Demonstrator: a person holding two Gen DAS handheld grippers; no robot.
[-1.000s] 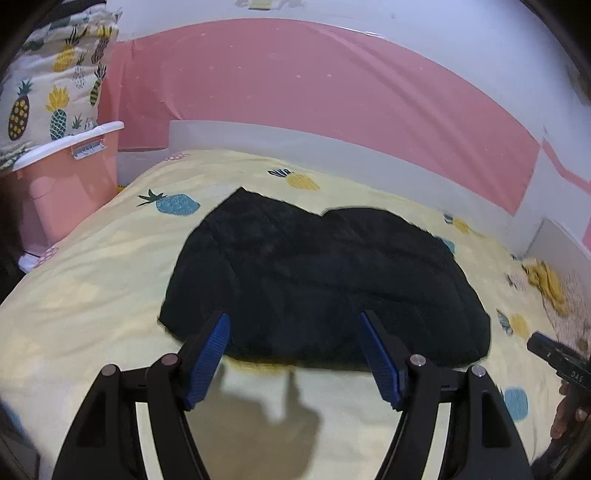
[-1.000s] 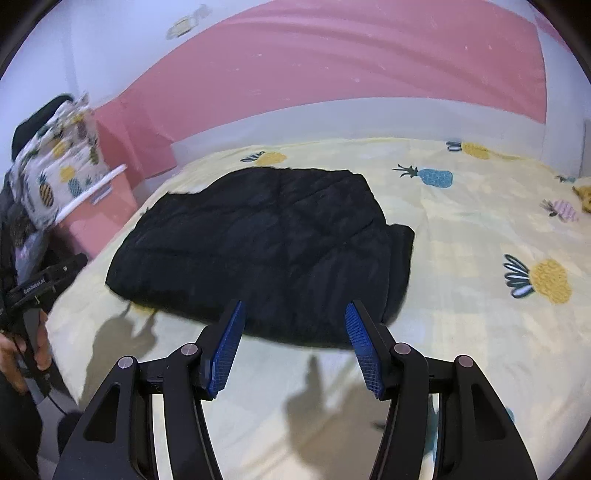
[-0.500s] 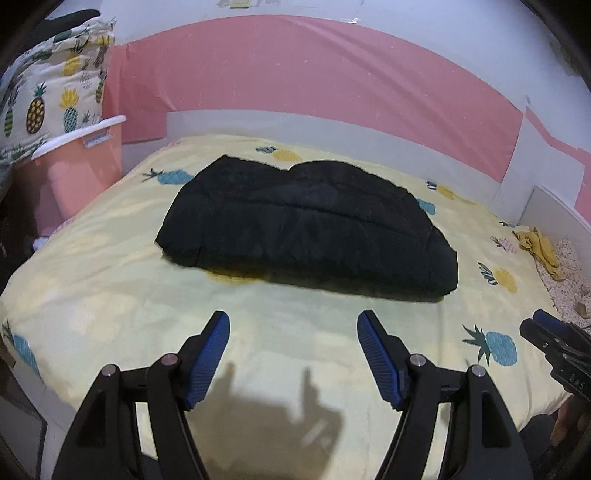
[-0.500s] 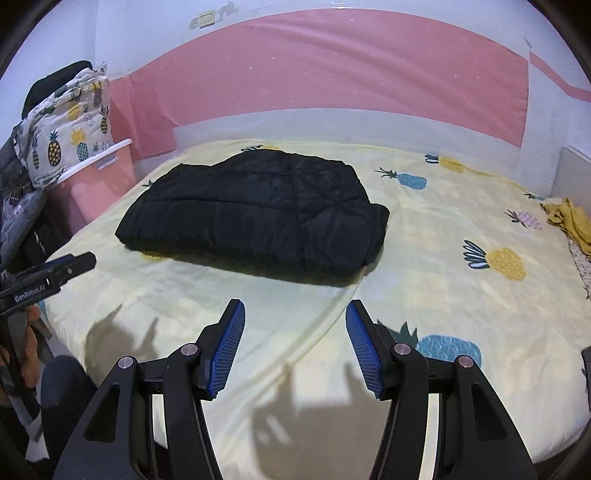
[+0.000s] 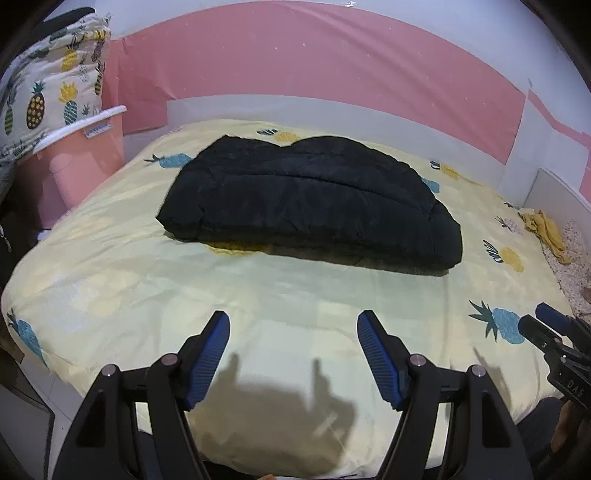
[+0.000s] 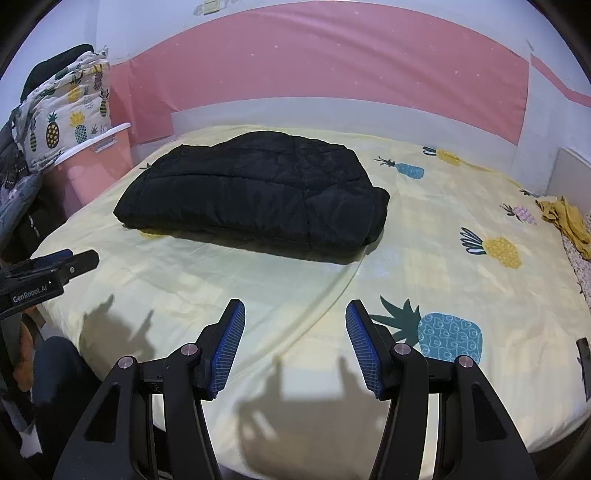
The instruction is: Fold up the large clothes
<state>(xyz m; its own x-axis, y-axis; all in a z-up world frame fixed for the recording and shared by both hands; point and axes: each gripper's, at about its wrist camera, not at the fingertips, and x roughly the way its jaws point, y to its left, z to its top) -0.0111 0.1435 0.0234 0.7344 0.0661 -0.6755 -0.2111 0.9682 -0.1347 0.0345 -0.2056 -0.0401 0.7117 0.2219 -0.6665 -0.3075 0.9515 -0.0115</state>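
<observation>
Right wrist view: "GenRobot.AI" in white letters on the black body of the left gripper (image 6: pixel 55 267) at the left edge. Left wrist view: "DAS" in pale letters on the black body of the right gripper (image 5: pixel 546 328) at the right edge, possibly cut off. No other readable text.

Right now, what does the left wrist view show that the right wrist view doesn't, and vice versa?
Only the left wrist view: the left gripper head-on, jaws open and empty over the bedsheet, with the right gripper entering from the right edge.

Only the right wrist view: the right gripper head-on, also open and empty, the left gripper at the left edge, and a wall switch at the top.

Both: the folded black jacket lying on the pineapple-print sheet, the pink bin, the pineapple blanket on it, and a yellow cloth far right.
</observation>
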